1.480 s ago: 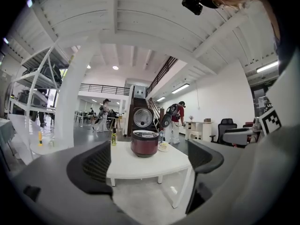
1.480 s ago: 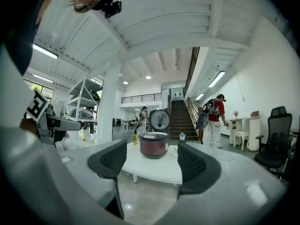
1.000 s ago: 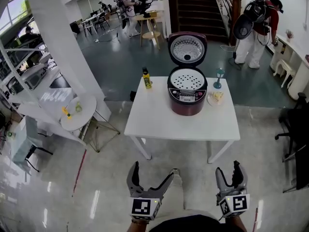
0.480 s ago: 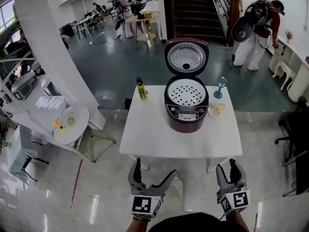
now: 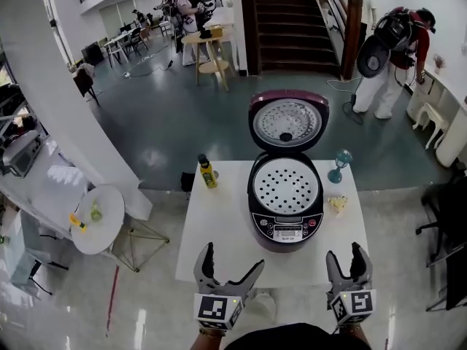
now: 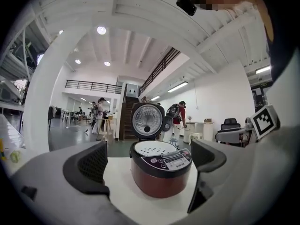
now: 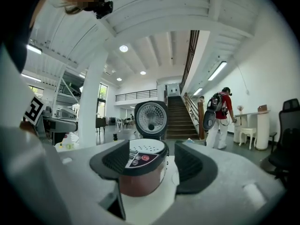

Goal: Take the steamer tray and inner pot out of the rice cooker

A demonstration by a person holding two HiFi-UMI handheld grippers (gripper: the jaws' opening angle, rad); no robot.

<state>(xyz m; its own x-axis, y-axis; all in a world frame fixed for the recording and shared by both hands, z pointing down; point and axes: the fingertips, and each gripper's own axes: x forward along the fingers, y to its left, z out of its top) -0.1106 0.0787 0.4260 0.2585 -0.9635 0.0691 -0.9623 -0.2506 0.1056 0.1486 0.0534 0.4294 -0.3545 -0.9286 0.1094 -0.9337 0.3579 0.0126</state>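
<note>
Head view: the tray (image 5: 286,187) is seated in the open cooker (image 5: 286,228) on the desk (image 5: 213,232); the left tongs (image 5: 232,257) are held wide, the right tongs (image 5: 344,252) have just been opened further, both empty, and opposite rims are best gripped level.

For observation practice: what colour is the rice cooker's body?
The rice cooker body is dark red, clearest in the left gripper view.

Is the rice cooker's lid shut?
No, the lid stands up open behind the rice cooker, and the white steamer tray with its holes shows inside.
</note>
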